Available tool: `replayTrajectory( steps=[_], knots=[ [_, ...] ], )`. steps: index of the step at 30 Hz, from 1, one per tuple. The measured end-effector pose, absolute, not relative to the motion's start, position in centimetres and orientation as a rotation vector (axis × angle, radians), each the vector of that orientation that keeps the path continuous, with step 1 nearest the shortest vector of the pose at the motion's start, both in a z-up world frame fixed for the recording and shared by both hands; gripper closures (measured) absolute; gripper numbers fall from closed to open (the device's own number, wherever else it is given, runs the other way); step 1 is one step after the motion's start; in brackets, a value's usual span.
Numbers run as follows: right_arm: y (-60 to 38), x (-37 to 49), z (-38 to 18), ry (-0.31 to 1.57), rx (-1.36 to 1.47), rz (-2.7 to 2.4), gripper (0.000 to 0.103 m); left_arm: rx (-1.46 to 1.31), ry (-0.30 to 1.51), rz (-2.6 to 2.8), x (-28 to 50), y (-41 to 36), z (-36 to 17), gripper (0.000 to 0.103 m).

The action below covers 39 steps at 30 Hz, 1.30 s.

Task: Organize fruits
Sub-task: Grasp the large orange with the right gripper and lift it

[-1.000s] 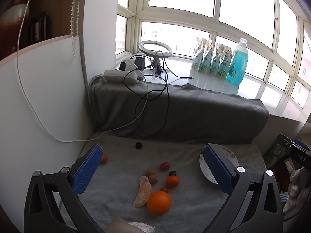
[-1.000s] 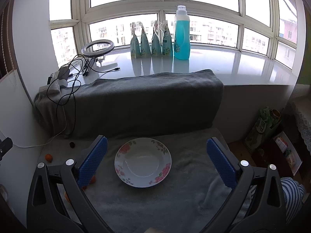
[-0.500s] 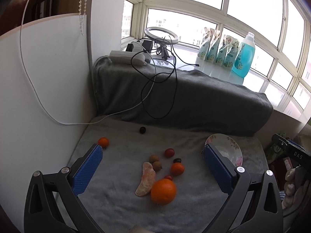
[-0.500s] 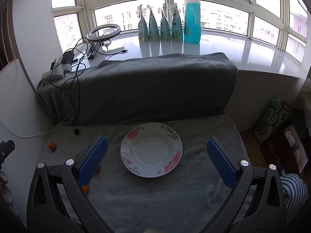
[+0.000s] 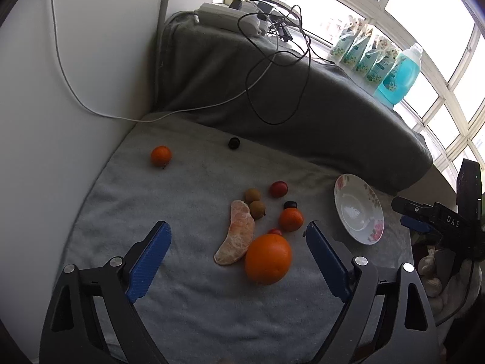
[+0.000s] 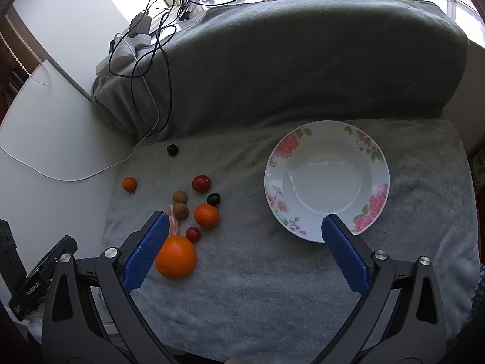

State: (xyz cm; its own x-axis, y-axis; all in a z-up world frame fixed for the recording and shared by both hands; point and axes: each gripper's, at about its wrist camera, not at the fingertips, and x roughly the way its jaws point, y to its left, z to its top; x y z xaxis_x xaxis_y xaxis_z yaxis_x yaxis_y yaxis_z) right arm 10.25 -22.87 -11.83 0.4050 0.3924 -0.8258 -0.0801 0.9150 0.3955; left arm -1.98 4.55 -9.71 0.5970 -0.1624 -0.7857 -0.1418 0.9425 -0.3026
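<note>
Fruit lies on a grey towel (image 5: 188, 200): a large orange (image 5: 268, 257), a peeled citrus segment (image 5: 235, 242), a mandarin (image 5: 291, 219), a red tomato (image 5: 278, 188), two brown longans (image 5: 253, 195) and a dark grape (image 5: 290, 204). A small orange (image 5: 161, 155) lies alone at the far left. My left gripper (image 5: 236, 232) hovers over the cluster. Its jaws are closing around the segment and the orange without touching them. My right gripper (image 6: 245, 220) stands open over bare towel between the large orange (image 6: 175, 256) and the empty floral plate (image 6: 327, 179).
A dark berry (image 6: 172, 149) sits near the folded grey blanket (image 6: 303, 60) at the back. Black and white cables (image 5: 272, 69) trail over the blanket from a power strip. A white panel (image 5: 60, 121) walls the left side. Bottles (image 5: 397, 79) stand on the windowsill.
Both grippers have sunk and tipped down toward the towel, so fruit and plate look larger. The left jaws have narrowed a little.
</note>
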Motion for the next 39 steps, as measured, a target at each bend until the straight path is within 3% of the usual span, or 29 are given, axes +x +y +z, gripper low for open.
replayTrajectory(
  steps=[5, 7, 11, 13, 18, 39],
  knots=[
    [-20.8, 11.2, -15.5, 1.258, 0.404, 0.398, 0.005, -0.456, 1.049, -0.097, -2.0, 4.7, -13.0, 0.016],
    [-19.5, 11.5, -16.8, 1.303, 0.428, 0.436, 0.012, -0.456, 1.083, -0.107, -2.1, 4.5, -13.8, 0.018],
    [-16.7, 11.7, -18.8, 1.380, 0.457, 0.495, 0.015, -0.443, 1.136, -0.132, -1.8, 3.9, -15.4, 0.028],
    [-15.5, 11.9, -19.9, 1.412, 0.462, 0.505, 0.015, -0.459, 1.155, -0.135, -1.9, 3.9, -16.1, 0.045],
    [-13.5, 12.3, -21.9, 1.481, 0.480, 0.515, 0.018, -0.457, 1.193, -0.181, -1.9, 3.2, -17.6, 0.060],
    [-10.2, 13.0, -26.4, 1.615, 0.525, 0.519, 0.030, -0.482, 1.248, -0.246, 0.3, 2.1, -19.4, 0.061]
  ],
)
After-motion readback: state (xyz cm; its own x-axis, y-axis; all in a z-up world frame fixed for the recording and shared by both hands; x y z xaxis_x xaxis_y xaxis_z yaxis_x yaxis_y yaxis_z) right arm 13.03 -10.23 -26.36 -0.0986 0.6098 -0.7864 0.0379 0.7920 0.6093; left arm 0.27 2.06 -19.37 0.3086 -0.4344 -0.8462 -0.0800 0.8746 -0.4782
